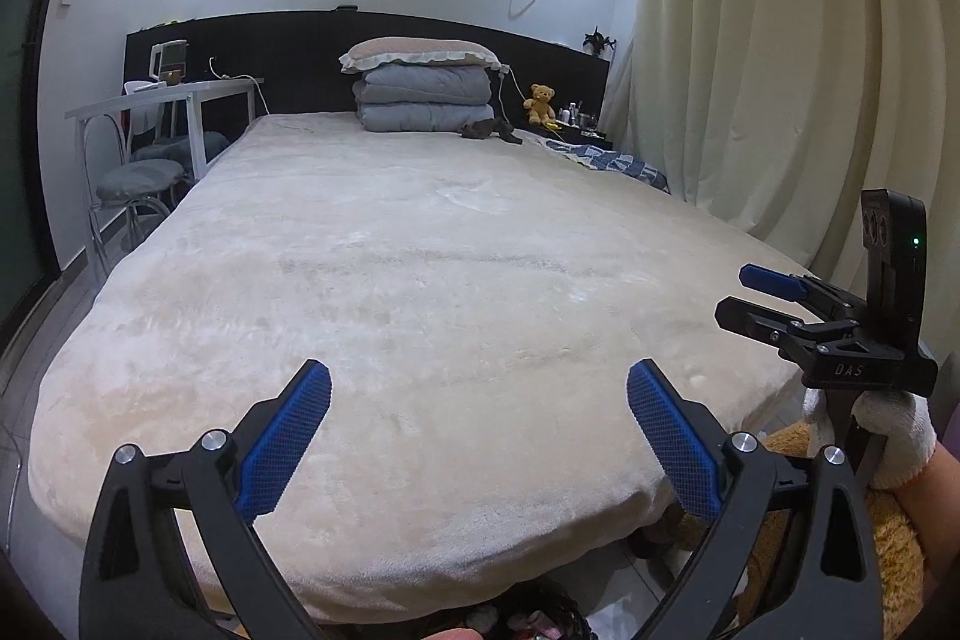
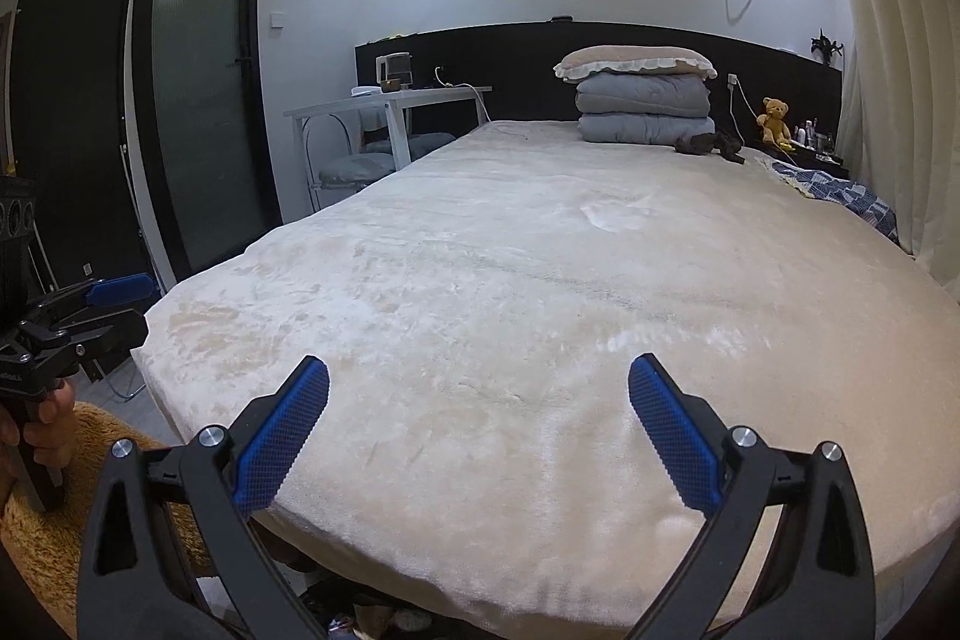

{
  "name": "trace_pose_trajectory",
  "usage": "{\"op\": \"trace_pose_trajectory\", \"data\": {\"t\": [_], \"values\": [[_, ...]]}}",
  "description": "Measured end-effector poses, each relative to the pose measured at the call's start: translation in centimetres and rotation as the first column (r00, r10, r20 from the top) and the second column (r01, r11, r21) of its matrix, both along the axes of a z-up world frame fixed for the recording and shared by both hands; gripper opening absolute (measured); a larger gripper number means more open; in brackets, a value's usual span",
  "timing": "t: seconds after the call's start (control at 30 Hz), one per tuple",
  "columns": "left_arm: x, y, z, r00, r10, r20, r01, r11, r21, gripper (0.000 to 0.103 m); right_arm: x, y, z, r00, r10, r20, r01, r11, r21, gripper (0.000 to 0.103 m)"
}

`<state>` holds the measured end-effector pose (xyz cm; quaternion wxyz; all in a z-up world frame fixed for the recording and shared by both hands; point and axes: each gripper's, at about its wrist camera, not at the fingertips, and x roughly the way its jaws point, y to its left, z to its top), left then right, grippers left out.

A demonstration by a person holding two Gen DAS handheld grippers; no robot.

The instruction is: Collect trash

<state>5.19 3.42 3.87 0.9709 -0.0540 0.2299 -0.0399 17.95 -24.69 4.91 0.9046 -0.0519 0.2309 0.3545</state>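
My left gripper is open above the foot of a bed covered by a cream blanket, with nothing between its blue pads. My right gripper is open as well and just as empty over the same blanket. Each shows in the other's view: the right gripper at the right, held by a white-gloved hand, and the left gripper at the left. Under the bed's foot edge, a dark heap of mixed scraps peeks out, mostly hidden by the gripper frames.
Folded grey quilts topped by a pillow sit at the headboard, with a dark crumpled item and a teddy bear nearby. A white desk and chairs stand at the left, curtains at the right. A brown fluffy mat lies below.
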Motion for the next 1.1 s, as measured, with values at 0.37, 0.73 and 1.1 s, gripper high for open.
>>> {"op": "trace_pose_trajectory", "data": {"t": [0.37, 0.73, 1.1], "values": [[-0.29, 0.60, 0.14, 0.999, 0.033, 0.016, -0.032, 0.999, -0.012, 0.096, 0.36, -0.25, -0.30, 0.999, -0.031, -0.018, 0.031, 1.000, 0.005, 0.099], [-0.34, 0.80, 0.20, 0.999, 0.044, 0.009, -0.044, 0.999, -0.017, 0.096, 0.10, 0.43, -0.58, 0.999, -0.037, 0.001, 0.037, 0.999, -0.022, 0.099], [-0.30, 0.57, 0.04, 0.999, 0.048, 0.004, -0.048, 0.999, -0.001, 0.096, 0.31, 0.04, -0.75, 0.998, -0.068, -0.009, 0.068, 0.997, -0.023, 0.099]]}}
